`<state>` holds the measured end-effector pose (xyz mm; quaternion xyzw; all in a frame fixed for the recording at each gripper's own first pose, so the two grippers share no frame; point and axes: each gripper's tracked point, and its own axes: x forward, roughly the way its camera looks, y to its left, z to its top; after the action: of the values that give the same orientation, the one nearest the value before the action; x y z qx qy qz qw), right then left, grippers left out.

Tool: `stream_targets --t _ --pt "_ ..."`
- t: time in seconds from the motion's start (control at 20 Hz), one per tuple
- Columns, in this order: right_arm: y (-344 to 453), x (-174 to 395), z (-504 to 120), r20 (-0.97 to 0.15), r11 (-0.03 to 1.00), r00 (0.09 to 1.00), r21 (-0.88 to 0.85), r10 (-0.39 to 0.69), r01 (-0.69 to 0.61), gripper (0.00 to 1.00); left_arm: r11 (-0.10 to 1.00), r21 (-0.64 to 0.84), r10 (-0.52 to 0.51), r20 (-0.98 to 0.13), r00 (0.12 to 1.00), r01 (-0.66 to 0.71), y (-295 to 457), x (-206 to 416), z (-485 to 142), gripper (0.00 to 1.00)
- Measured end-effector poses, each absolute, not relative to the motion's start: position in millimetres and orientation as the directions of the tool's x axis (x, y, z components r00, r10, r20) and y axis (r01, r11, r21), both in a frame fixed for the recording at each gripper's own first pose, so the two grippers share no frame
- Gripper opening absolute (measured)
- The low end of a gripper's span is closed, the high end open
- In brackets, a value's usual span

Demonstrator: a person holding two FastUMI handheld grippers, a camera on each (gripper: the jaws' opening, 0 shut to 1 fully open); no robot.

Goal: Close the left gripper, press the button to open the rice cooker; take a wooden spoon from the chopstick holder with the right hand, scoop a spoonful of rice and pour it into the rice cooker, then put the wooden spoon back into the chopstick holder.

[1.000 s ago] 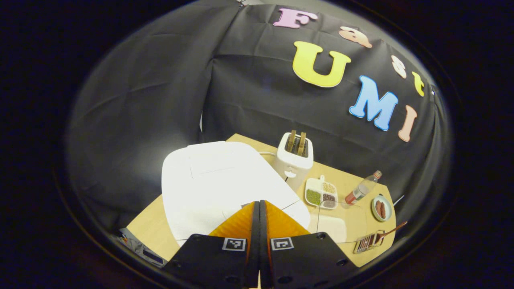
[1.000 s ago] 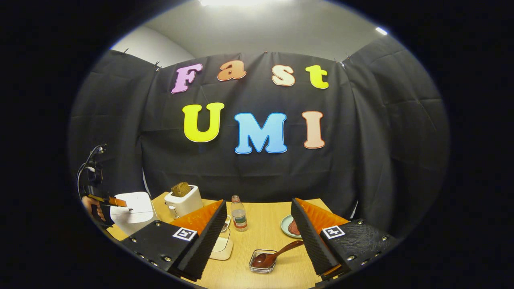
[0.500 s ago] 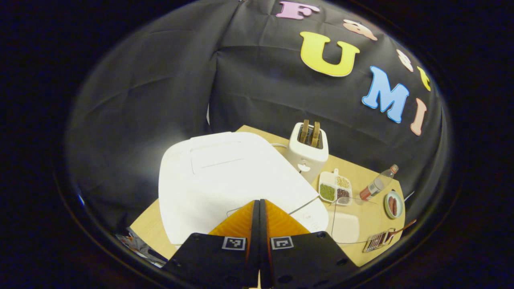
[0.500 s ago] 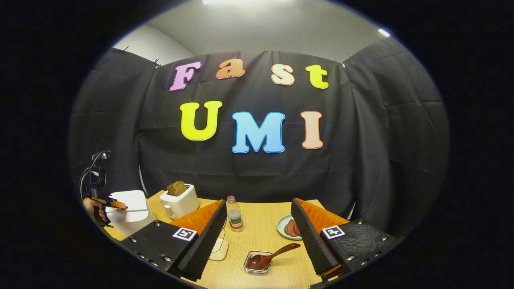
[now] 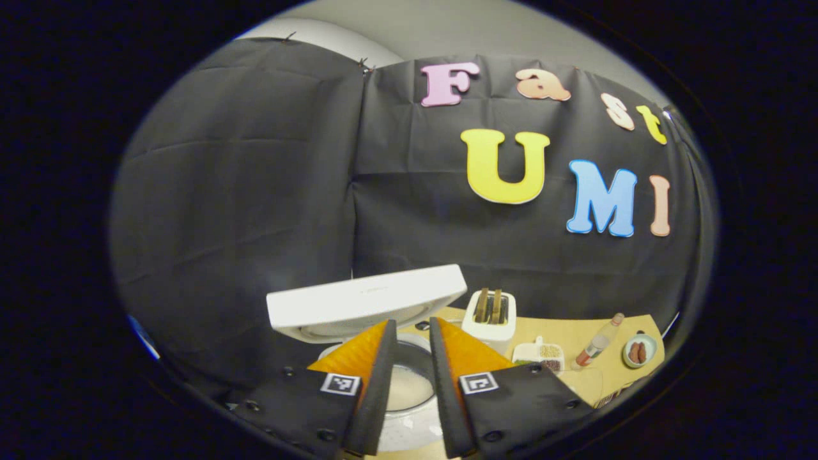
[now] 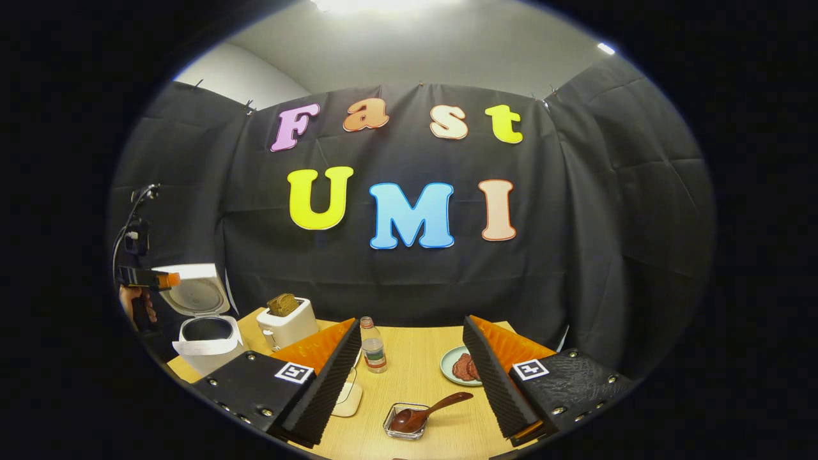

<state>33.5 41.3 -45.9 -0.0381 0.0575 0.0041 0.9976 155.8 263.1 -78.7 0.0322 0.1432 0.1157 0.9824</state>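
The rice cooker lid has sprung up; left tongs slightly parted above, right tongs spread wide.

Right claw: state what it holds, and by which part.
Nothing. The right claw is open above the table; the wooden spoon lies ungrasped with its bowl in the clear holder.

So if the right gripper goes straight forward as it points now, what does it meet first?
Probably the wooden spoon in its clear holder, lying between the open right gripper's fingers; depth is unclear.
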Motion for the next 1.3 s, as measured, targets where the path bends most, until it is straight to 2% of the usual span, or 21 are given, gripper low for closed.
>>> stream_targets --t 0.1,0.15,0.25,0.3,0.45,0.5,0.55,0.65,0.9,1.0,1.05,1.3 --pt "36 32 -46 -0.111 0.997 0.994 -0.076 0.009 -0.017 0.97 0.976 0.095 0.208 -0.176 0.962 -0.194 243 145 -49 0.82" --pt "34 32 -47 -0.112 0.997 0.994 -0.074 0.014 -0.022 0.97 0.978 0.098 0.195 -0.139 0.971 -0.183 232 138 -39 0.87" --pt "27 31 -50 -0.115 0.997 0.993 -0.077 0.016 -0.025 0.97 0.982 0.093 0.173 -0.098 0.98 -0.164 211 122 -22 0.9" --pt "22 31 -53 -0.119 0.997 0.993 -0.075 0.013 -0.022 0.97 0.984 0.089 0.159 -0.09 0.983 -0.151 199 113 -19 0.87" --pt "4 34 -70 -0.146 0.999 0.989 -0.053 -0.01 0.003 0.97 0.992 0.07 0.109 -0.066 0.992 -0.105 157 90 -14 0.87" --pt "-3 37 -79 -0.159 0.998 0.987 -0.055 -0.026 0.018 0.98 0.995 0.058 0.082 -0.066 0.994 -0.078 142 83 -17 0.9" --pt "-14 43 -91 -0.181 0.997 0.982 -0.07 -0.052 0.04 0.97 0.998 0.045 0.051 -0.065 0.997 -0.048 124 78 -17 0.87" --pt "-27 56 -114 -0.231 0.995 0.97 -0.071 -0.078 0.063 0.98 0.999 0.036 0.018 -0.073 0.997 -0.015 103 67 -23 0.9" --pt "-44 79 -169 -0.333 0.994 0.937 -0.016 -0.104 0.104 0.98 0.998 0.056 -0.023 -0.112 0.993 0.03 68 56 -38 0.9" --pt "-49 84 -188 -0.368 0.992 0.924 0.025 -0.106 0.124 0.98 0.998 0.05 -0.034 -0.119 0.992 0.04 59 53 -41 0.87" --pt "-49 87 -198 -0.386 0.99 0.917 0.049 -0.105 0.134 0.98 0.998 0.05 -0.036 -0.127 0.991 0.043 57 53 -43 0.9" --pt "-50 96 -253 -0.494 0.974 0.864 0.13 -0.099 0.186 0.98 0.998 0.06 -0.02 -0.156 0.988 0.03 58 46 -55 0.9"
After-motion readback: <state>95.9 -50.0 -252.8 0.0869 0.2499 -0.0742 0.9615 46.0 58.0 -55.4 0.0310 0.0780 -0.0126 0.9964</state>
